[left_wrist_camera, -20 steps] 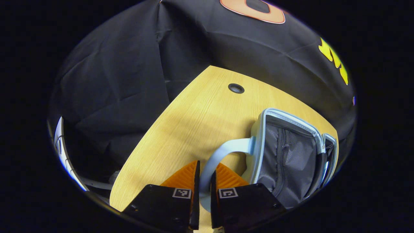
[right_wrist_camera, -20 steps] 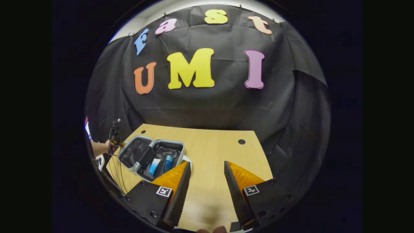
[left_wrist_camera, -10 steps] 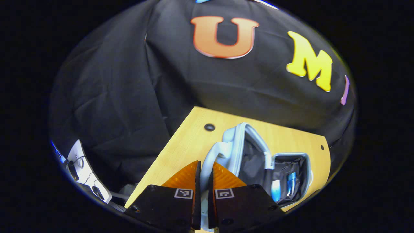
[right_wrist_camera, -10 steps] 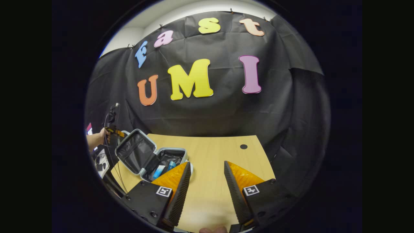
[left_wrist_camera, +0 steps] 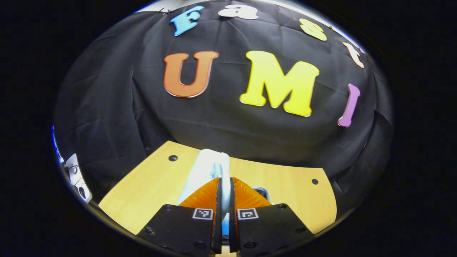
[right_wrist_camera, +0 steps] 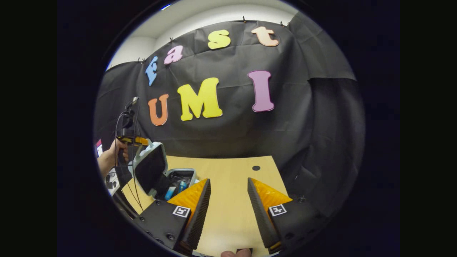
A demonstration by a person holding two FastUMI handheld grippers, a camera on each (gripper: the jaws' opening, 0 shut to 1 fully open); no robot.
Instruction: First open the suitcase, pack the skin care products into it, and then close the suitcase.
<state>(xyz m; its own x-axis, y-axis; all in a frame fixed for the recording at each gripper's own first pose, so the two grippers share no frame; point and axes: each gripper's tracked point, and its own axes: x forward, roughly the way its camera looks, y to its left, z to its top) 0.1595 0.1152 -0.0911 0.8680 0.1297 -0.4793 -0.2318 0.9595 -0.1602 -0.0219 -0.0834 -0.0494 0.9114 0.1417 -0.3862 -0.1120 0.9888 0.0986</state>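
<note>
My left gripper (left_wrist_camera: 225, 180) is shut on the pale handle (left_wrist_camera: 216, 166) of the small pale blue suitcase (left_wrist_camera: 200, 175), whose lid I see edge on from behind. In the right gripper view the lid (right_wrist_camera: 151, 168) stands nearly upright over the base (right_wrist_camera: 180, 175). Two blue skin care tubes (right_wrist_camera: 170, 192) (right_wrist_camera: 182, 186) lie inside the base. The left gripper (right_wrist_camera: 134, 140) shows there at the top of the lid, held by a hand (right_wrist_camera: 110, 160). My right gripper (right_wrist_camera: 228, 189) hangs open above the wooden table (right_wrist_camera: 232, 171), to the right of the suitcase, with nothing between its fingers.
The table has round cable holes at its far corners (left_wrist_camera: 173, 157) (left_wrist_camera: 314, 181) (right_wrist_camera: 256, 167). Black cloth walls stand close behind and beside it. White gear with cables (left_wrist_camera: 75, 173) sits past the table's left edge. Bare tabletop lies right of the suitcase.
My left gripper has swung the lid up by its handle, from lying flat open to nearly upright. The right gripper has stayed open and tilted up slightly.
</note>
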